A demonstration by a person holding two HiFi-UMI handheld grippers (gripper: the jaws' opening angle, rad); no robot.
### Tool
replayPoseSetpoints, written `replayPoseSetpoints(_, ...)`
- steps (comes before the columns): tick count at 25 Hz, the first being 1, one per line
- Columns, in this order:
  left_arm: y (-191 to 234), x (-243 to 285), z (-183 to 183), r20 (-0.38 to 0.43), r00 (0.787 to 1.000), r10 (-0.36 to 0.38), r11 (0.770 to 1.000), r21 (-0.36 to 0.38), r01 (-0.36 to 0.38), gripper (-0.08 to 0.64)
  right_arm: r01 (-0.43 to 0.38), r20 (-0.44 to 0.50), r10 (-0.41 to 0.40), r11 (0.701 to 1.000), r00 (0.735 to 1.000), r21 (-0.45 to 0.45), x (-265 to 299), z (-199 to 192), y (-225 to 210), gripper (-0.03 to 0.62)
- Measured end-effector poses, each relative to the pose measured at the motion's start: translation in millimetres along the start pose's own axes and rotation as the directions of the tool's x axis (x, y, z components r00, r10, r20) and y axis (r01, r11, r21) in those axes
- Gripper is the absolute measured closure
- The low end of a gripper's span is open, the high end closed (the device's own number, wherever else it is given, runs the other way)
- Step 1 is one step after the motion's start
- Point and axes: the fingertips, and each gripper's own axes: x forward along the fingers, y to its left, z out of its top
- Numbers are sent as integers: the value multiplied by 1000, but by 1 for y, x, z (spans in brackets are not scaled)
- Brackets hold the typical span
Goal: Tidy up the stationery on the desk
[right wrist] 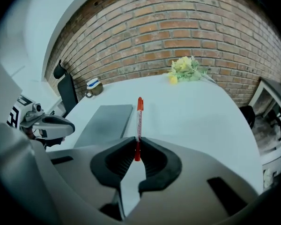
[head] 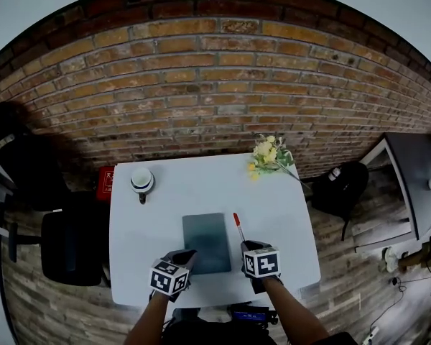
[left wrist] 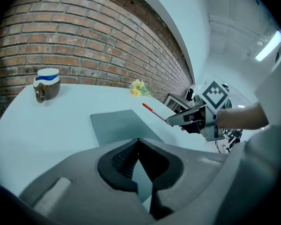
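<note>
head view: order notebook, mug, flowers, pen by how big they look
1. notebook
2. flowers
3. mug
4. pen: thinnest, but about the mug's length and held nearer the camera, so those two are unsure

Our left gripper [head: 187,256] and right gripper [head: 246,246], low in the centre of the head view, each carry a cube faced with black-and-white square markers: the left cube [head: 168,277] and the right cube [head: 261,262]. Ahead of the cubes the jaws look dark grey. In both gripper views, our gripper body fills the lower half of the frame as smooth, pale grey moulding. A black collar rings the jaws, with ribbed black pads [left wrist: 123,159] inside.
</note>
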Motion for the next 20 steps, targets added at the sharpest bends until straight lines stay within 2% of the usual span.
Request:
replayPoseSetpoints(10, 1, -3, -38, -72, 997, -11, 1000, -13, 10, 549, -31, -62, 37, 995, 997, 91, 23, -37, 23, 546)
replayPoseSetpoints(20, 1, -4, -42, -77, 997, -18, 1000, -10, 17, 549, -79, -64, 91, 982, 994, 171, 26, -42, 31, 545)
